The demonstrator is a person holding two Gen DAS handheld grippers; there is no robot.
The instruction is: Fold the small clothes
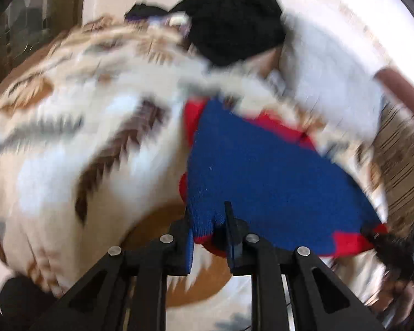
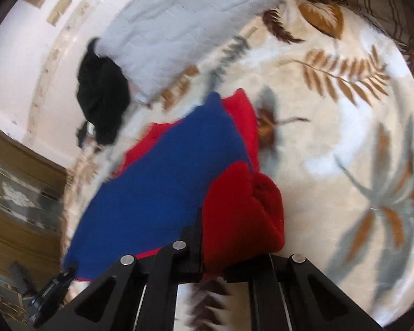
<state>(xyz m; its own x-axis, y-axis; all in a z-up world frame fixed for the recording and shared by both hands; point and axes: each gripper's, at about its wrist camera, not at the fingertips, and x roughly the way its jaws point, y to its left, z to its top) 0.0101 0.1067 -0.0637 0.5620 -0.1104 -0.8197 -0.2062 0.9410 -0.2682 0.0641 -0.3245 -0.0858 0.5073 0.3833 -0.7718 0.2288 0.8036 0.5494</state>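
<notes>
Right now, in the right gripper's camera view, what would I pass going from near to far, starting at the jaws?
Right gripper, closed on the red and blue knitted garment → black clothing → pale grey quilted pillow → white wall.

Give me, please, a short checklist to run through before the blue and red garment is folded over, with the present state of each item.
1. Left gripper shut on the blue and red garment, at a blue edge: ok.
2. Right gripper shut on the red part: ok.
3. Garment flat between the two grips: cannot tell, the pictures are blurred.
4. Leaf-print blanket past the garment bare of other things: ok.
5. Black garment apart from the blue and red one: ok.
</notes>
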